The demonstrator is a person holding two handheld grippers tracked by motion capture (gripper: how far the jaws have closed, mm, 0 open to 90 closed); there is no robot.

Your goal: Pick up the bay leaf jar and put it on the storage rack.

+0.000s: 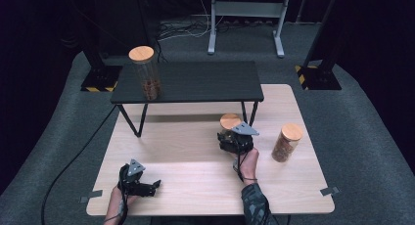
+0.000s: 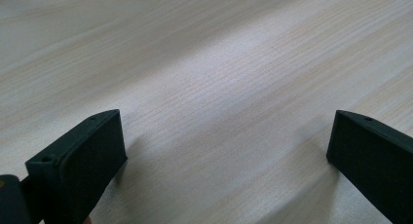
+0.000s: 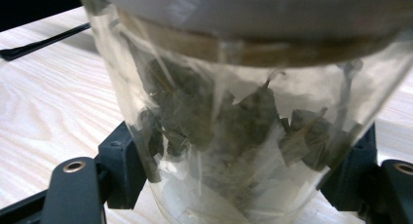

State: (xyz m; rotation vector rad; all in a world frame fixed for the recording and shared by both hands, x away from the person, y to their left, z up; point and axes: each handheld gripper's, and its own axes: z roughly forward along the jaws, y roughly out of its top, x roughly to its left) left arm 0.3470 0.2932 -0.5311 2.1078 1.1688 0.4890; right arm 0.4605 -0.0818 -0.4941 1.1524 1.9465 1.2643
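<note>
- The left claw [image 1: 155, 185] rests at the near left edge of the worktop [image 1: 195, 181], held in a hand [image 1: 119, 195]; its jaws stand wide apart with nothing between them, bare wood under them in the left claw view [image 2: 219, 112].
- The right claw [image 1: 230, 135] sits nearer the middle, right of centre, held by the right hand [image 1: 248, 162]. It is clamped on a glass jar [image 1: 228, 127] with a wooden lid [image 1: 229, 121].
- In the right claw view the jar [image 3: 234, 136] stands upright on the worktop, holding dark dried leaves [image 3: 204, 117]; a black pad [image 3: 122, 160] presses on each side of the glass.
- A second jar [image 1: 286, 143], wooden-lidded with brown contents, stands to the right of the gripped one, apart from it.
- Farther back a low black shelf [image 1: 195, 80] on thin legs stands on the worktop.
- A tall jar [image 1: 146, 73], also with a wooden lid, stands on the left end of that shelf.
- Beyond, grey floor [image 1: 367, 137] and a metal stand [image 1: 244, 19].
</note>
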